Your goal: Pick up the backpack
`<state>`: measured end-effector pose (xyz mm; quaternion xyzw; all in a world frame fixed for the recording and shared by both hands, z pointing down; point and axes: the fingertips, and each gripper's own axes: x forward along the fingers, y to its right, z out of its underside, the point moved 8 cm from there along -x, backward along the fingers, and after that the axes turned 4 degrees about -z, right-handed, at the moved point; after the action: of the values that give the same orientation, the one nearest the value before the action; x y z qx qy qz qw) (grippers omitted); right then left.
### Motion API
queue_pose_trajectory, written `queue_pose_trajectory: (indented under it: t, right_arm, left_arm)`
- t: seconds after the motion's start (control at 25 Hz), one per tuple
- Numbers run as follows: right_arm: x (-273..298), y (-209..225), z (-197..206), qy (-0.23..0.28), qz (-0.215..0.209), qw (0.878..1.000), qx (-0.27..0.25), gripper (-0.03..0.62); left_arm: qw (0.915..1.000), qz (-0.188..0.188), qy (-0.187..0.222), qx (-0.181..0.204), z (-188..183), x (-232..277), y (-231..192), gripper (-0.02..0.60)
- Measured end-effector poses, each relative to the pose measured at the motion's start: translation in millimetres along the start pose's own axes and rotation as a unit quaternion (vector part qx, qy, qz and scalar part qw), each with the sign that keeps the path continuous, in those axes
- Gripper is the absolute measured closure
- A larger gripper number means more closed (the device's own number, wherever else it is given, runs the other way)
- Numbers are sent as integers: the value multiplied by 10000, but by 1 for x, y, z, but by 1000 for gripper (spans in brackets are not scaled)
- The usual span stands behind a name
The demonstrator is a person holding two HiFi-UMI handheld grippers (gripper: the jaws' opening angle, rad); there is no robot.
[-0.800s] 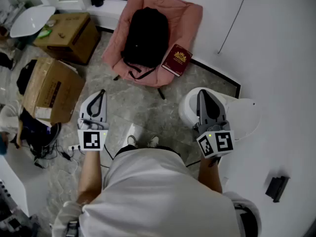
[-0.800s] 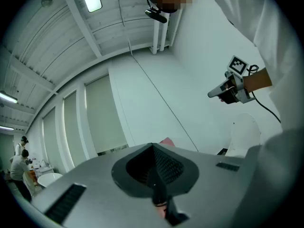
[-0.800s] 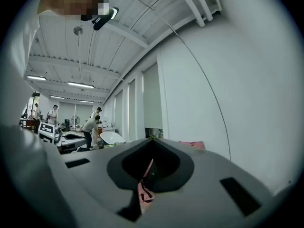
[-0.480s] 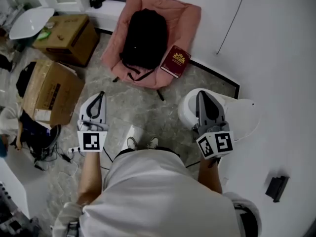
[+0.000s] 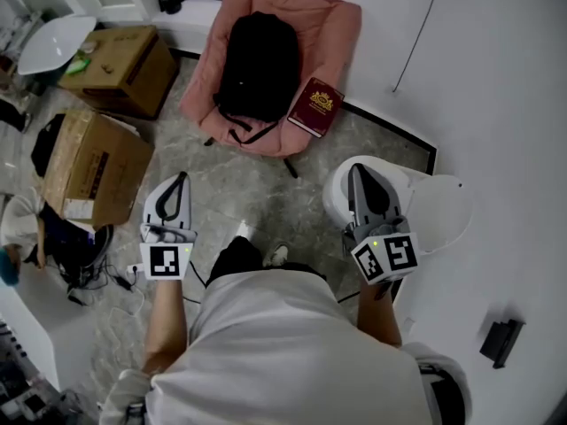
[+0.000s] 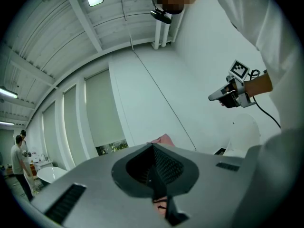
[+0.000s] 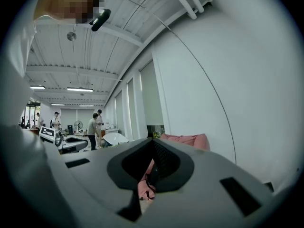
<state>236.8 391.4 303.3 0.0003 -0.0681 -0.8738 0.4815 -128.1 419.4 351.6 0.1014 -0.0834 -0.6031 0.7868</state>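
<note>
Nothing of the pickup is done. My left gripper (image 5: 181,179) is closed tight on nothing, well short of the backpack (image 5: 259,65). It lies black and slumped on the pink chair (image 5: 335,32), straps trailing toward me. My right gripper (image 5: 357,172) is likewise closed and empty. Approach, grasp and lift all remain.
</note>
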Motion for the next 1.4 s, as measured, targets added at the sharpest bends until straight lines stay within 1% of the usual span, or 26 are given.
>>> queue_pose_trajectory:
  t: [0.2,0.4,0.52,0.6,0.72,0.84,0.96,1.04,1.2,1.4]
  right_arm:
    - [19,4,5,-165,-12,9999,-17,572]
    - [60,13,10,-397,238,9989,-44,572]
    - [101,15,14,-581,316,9978,22,572]
    - [138,14,12,-689,228,9974,3,572]
    - [199,9,-1,-713,75,9974,-110,572]
    - [251,1,-17,-693,42,9974,-192,574]
    - [284,-5,-27,-786,77,9966,-240,572]
    - [299,-7,-30,-871,145,9956,-309,572]
    - [316,1,-32,-947,353,9943,-336,573]
    - [332,22,-35,-1007,474,9933,-316,572]
  left_arm:
    - [9999,-9,-126,-102,16,16,-13,566]
    - [9989,317,-174,-296,47,68,-30,566]
    - [9980,440,-127,-437,62,109,-51,566]
    - [9977,444,-103,-510,69,137,-72,566]
    - [9971,495,-57,-571,77,178,-109,566]
    - [9947,684,-69,-762,85,212,-141,566]
    - [9917,927,12,-885,91,242,-162,566]
    - [9899,1015,49,-984,95,261,-174,566]
    - [9861,1115,204,-1213,97,288,-180,566]
    - [9818,1330,29,-1353,105,313,-167,566]
